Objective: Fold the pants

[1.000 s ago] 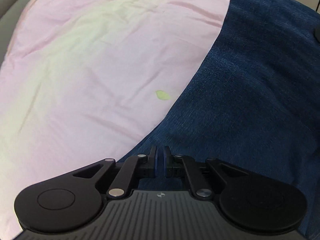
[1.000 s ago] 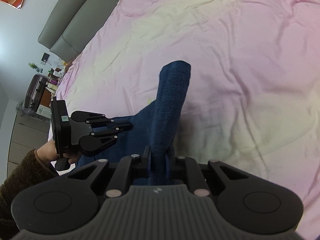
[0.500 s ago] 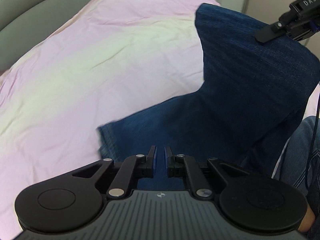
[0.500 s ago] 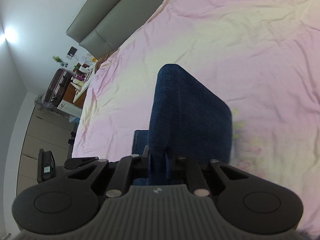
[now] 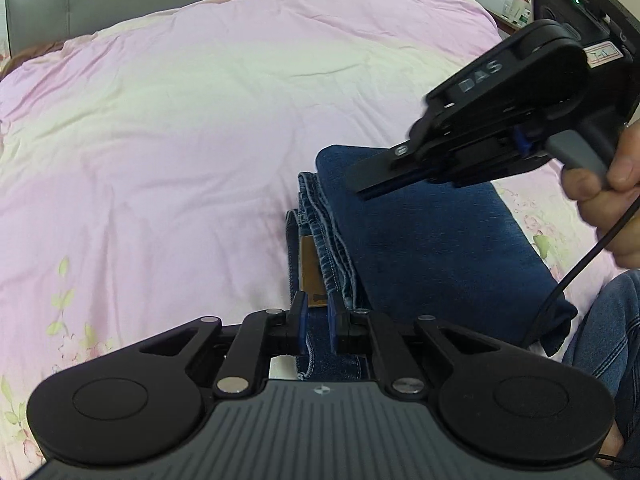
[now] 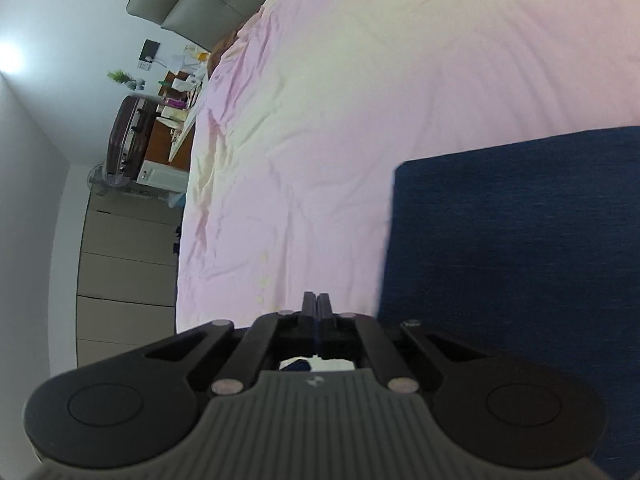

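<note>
As the pants (image 5: 432, 236) lie folded into a compact stack on the pink sheet (image 5: 180, 140), we judge the folding nearly complete; only tidying seems left. Our left gripper (image 5: 317, 316) hovers low at the waistband edge, fingers apart around denim. Our right gripper (image 6: 316, 308), fingers together and empty, hangs tilted above the stack.

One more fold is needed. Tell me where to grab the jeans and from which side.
Grip the jeans at the stacked waistband edge, coming in from the bedsheet side: that edge is thick, exposed and faces open sheet.
</note>
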